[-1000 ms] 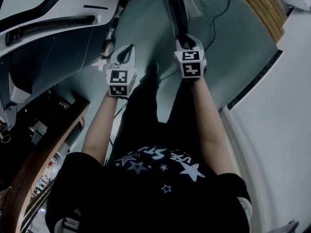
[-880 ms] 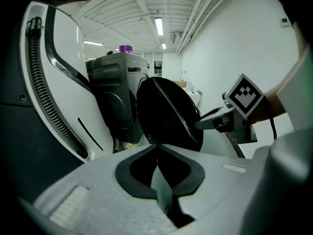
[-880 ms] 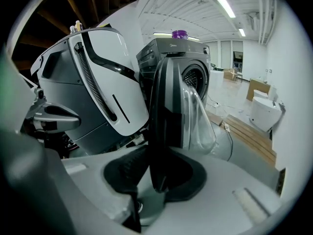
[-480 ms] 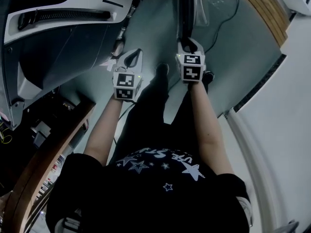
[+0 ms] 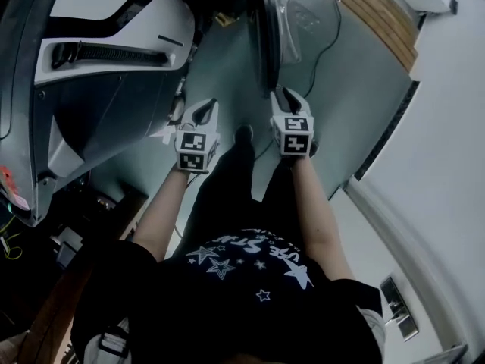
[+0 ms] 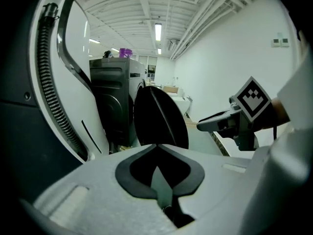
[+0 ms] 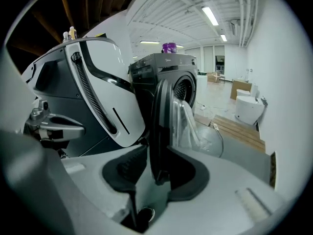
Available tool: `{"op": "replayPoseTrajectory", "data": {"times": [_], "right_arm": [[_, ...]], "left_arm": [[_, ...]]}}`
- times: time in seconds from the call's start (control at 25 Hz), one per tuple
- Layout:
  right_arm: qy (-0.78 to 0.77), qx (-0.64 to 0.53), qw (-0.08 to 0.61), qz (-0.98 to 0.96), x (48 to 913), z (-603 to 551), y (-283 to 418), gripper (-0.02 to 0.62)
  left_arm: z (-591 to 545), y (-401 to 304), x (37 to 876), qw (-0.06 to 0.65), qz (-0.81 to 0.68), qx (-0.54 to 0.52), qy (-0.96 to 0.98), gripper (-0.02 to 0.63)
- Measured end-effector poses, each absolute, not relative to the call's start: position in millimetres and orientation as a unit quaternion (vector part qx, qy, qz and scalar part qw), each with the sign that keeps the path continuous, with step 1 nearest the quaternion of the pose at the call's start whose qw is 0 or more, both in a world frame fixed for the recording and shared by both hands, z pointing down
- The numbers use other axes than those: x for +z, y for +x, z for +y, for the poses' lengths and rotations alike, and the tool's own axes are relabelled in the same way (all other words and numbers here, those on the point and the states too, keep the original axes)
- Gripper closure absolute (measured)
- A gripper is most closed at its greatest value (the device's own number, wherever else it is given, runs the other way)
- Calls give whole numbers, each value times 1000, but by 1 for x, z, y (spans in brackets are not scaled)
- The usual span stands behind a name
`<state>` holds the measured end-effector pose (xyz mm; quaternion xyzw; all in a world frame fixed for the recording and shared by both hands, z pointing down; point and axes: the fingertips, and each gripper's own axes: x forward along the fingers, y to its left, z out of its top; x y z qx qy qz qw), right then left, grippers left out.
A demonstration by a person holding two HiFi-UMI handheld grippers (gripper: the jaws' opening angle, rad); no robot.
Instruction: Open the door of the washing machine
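The dark grey washing machine (image 7: 168, 75) stands ahead with its round door (image 7: 159, 116) swung open, edge-on to me. In the head view the door (image 5: 267, 36) is a dark rim just beyond my right gripper (image 5: 279, 93). The jaws of my right gripper (image 7: 157, 151) have just been opening and stand open, with the door's edge between them and a gap at the left pad. My left gripper (image 5: 206, 106) hangs beside it, shut on nothing. Its closed tips (image 6: 156, 146) point at the door (image 6: 159, 116), with the right gripper (image 6: 210, 124) off to their right.
A big white and grey machine (image 5: 114, 51) fills the left side, close to the left gripper. Clear plastic film (image 7: 188, 126) hangs on the door's inner side. A wooden pallet (image 5: 379, 14) and a cable (image 5: 333, 36) lie on the floor ahead. A white wall (image 5: 447, 165) runs along the right.
Both grippers have drawn back toward me and sit lower in the head view. The right gripper's tips have slid from higher on the door's rim down to its near end.
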<state>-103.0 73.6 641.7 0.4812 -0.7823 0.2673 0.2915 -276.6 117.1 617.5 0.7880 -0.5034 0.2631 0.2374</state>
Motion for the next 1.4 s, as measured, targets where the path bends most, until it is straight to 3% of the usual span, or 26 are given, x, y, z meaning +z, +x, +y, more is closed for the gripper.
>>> {"op": "replayPoseTrajectory", "data": {"times": [0.28,0.64,0.92,1.4], "right_arm": [[514,261,260,-775,574,89,-62,468],[538,159,218,-798,475,99,-25,591],[537,144,204,-806,436,140,-6,591],[545,121,175,-811,403,242,31,591]], "left_arm": [[92,-260,562,211,-493,233,811,595],[89,-231,503,171,-492,209,828,594],[111,-208,458,114,-479,207,845,594],[224,-174,424,108,-482,175,852,594]]}}
